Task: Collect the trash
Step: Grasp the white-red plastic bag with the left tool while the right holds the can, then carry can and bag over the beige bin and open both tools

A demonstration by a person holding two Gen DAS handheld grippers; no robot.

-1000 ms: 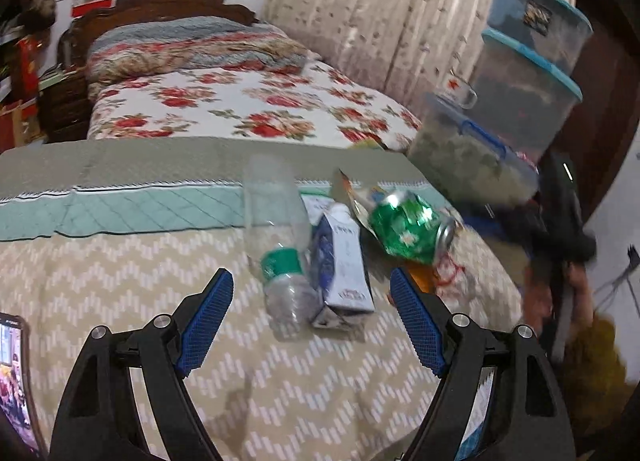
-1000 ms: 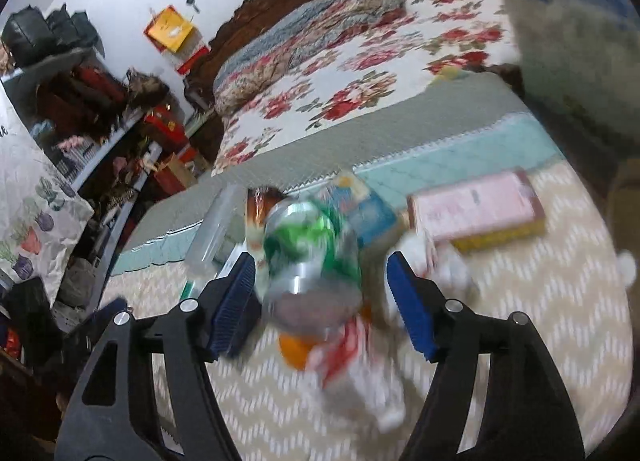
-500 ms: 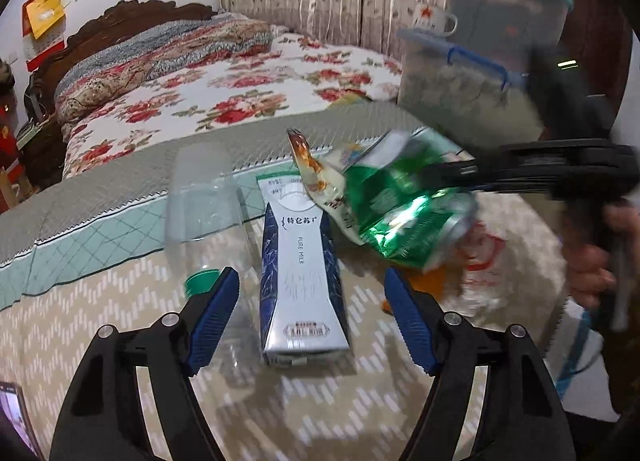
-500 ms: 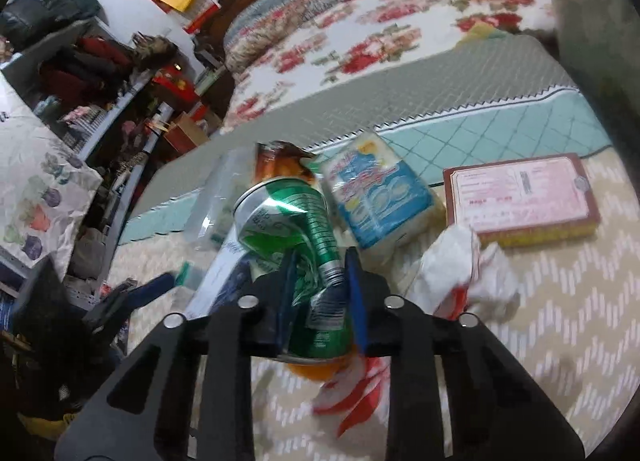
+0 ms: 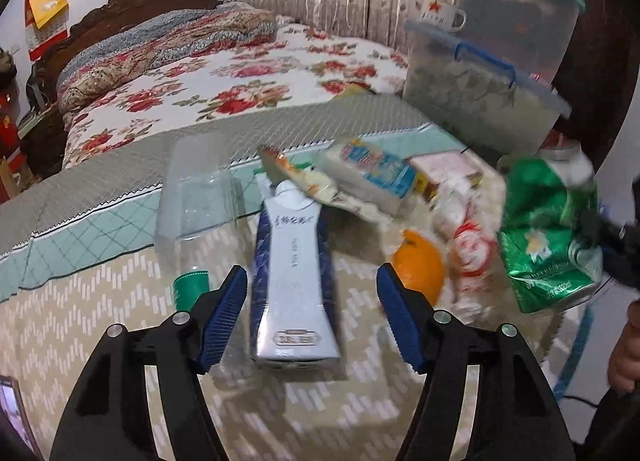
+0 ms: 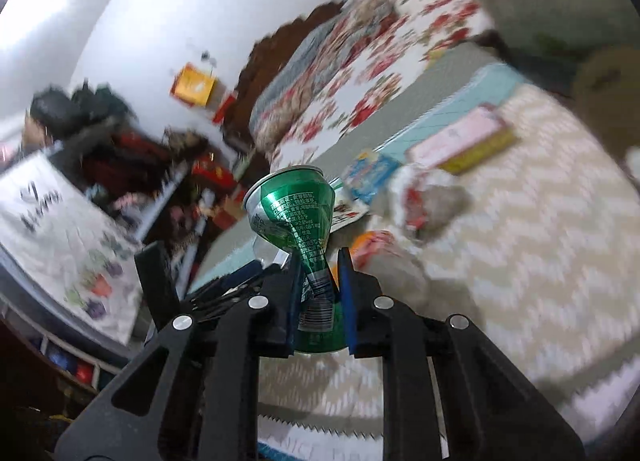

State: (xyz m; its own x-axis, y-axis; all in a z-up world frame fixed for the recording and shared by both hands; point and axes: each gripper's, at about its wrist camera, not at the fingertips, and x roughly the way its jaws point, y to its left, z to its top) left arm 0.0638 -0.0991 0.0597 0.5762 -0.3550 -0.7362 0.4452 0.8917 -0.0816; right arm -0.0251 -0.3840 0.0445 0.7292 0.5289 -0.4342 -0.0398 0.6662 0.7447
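Observation:
My right gripper is shut on a crushed green can and holds it above the quilt; the can also shows at the right of the left wrist view. My left gripper is open, its pads on either side of a blue and white milk carton lying on the quilt. A clear plastic bottle with a green label lies left of the carton. An orange peel, a snack wrapper and crumpled white and red wrappers lie to the right.
A blue tissue pack and a pink box lie behind the trash. Stacked clear storage bins stand at the right. A floral bed lies behind. A phone sits at the lower left edge.
My right gripper has lifted the crushed can up and away to the right of the pile. My left gripper has moved closer, around the milk carton.

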